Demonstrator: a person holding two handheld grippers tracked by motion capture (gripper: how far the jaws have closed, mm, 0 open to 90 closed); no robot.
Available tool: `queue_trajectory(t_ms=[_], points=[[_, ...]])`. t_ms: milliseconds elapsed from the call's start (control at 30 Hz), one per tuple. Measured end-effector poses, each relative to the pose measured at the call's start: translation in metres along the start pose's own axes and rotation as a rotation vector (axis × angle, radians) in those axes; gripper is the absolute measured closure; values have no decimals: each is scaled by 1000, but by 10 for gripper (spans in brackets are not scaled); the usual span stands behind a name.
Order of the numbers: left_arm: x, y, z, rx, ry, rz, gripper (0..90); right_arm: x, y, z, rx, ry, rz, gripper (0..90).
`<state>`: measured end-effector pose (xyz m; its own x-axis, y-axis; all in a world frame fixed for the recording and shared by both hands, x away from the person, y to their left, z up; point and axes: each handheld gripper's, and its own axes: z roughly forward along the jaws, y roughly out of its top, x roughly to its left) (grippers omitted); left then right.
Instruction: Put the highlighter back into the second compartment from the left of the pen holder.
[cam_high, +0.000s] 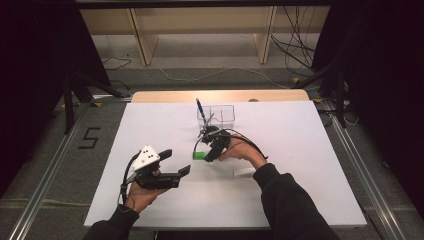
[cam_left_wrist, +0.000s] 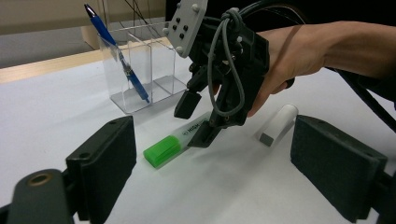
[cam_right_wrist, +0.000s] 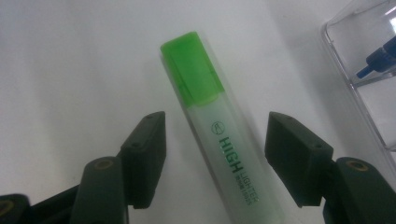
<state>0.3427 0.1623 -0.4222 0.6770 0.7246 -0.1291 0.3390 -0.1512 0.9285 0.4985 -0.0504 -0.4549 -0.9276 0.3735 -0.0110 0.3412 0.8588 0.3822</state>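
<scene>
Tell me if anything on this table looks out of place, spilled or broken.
Nothing stands out. The highlighter lies flat and capped on the table, between the open jaws of the right gripper. The pen leans inside the clear holder, and a small white piece lies nearby. No spill or damage shows.

Frosted translucent plastic highlighter with glossy green cap (cam_right_wrist: 201, 93) showing smooth sheen. Clear glossy plastic organiser box (cam_left_wrist: 140, 74) reflecting light. White matt table sheet (cam_high: 150, 130) looking smooth. Black gripper pads (cam_right_wrist: 292, 154) looking matt, slightly grainy. Pale wooden table edge (cam_high: 165, 95) showing.
</scene>
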Motion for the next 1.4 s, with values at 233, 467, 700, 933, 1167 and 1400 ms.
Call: queue_trajectory(t_ms=[233,467,700,933,1167,1400], points=[[0,0,0,0,0,1,139,0,1,2,14,7,-12,471],[1,0,-1,0,-2,0,139,-2,1,6,25,2,-36,496],[1,1,-1,0,-4,1,139,-1,4,10,46,-1,-44,513],[1,1,-2,-1,-5,0,139,-1,6,11,72,4,-67,544],[1,1,-2,-1,-6,0,139,0,8,11,95,12,-75,579],[1,1,-2,-2,-5,0,141,1,9,11,104,18,-83,615]])
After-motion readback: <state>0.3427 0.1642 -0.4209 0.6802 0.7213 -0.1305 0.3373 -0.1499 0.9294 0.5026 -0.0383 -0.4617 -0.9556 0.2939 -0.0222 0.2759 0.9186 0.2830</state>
